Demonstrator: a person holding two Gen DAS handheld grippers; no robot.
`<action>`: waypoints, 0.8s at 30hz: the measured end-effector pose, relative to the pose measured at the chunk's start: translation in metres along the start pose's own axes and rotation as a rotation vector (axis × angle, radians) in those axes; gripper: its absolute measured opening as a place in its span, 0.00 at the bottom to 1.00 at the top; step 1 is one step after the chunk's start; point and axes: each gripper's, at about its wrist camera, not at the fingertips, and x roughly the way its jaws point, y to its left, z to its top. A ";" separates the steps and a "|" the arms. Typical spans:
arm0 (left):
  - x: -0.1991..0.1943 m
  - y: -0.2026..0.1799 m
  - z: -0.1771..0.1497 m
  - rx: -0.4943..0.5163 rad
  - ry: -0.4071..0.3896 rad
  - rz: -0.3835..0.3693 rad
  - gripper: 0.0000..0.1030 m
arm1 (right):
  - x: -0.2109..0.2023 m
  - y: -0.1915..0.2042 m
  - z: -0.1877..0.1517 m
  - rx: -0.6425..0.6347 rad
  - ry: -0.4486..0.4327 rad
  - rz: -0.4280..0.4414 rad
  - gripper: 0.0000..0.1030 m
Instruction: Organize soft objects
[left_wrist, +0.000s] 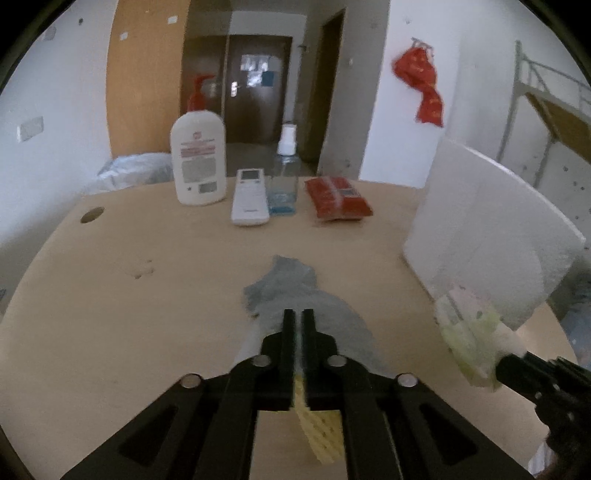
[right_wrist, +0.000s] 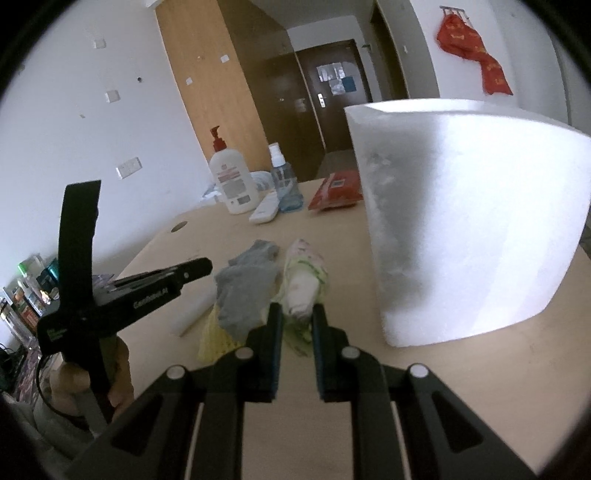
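Two handheld grippers work a small pile of soft items on a light wooden desk (left_wrist: 110, 295), with the sorting judged barely begun. The right gripper (right_wrist: 298, 314) has its fingers clamped on a white-and-green patterned cloth (right_wrist: 304, 280), which seems lifted slightly off the desk beside the white translucent bin (right_wrist: 469, 229); nothing can be made out inside the bin through its cloudy wall. The left gripper (left_wrist: 298, 321) has its fingers pressed nearly together, pinching a thin edge of a yellow mesh cloth (left_wrist: 317, 424) that trails beneath them, directly over a gray sock (left_wrist: 291, 284) lying crumpled on the desk. A second gray sock (right_wrist: 258, 251) lies just beyond it in the right wrist view. All these soft pieces appear left to be put away. At the far edge stand a white pump bottle with a red top (left_wrist: 198, 162), a white remote control (left_wrist: 251, 195), a clear blue spray bottle (left_wrist: 283, 184) and a red packet (left_wrist: 338, 197). Behind are white walls, a wood panel, a dark door (left_wrist: 255, 85) and a red cloth hanging on the wall (left_wrist: 421, 85).
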 end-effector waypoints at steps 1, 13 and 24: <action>0.004 0.001 0.001 -0.009 0.027 0.006 0.32 | -0.002 0.000 -0.001 -0.001 0.002 0.004 0.18; 0.026 -0.010 0.007 -0.005 0.091 -0.045 0.69 | -0.003 -0.007 -0.002 0.008 -0.013 0.026 0.18; 0.024 -0.016 0.004 0.010 0.091 -0.081 0.00 | -0.024 -0.014 -0.007 0.029 -0.056 0.016 0.18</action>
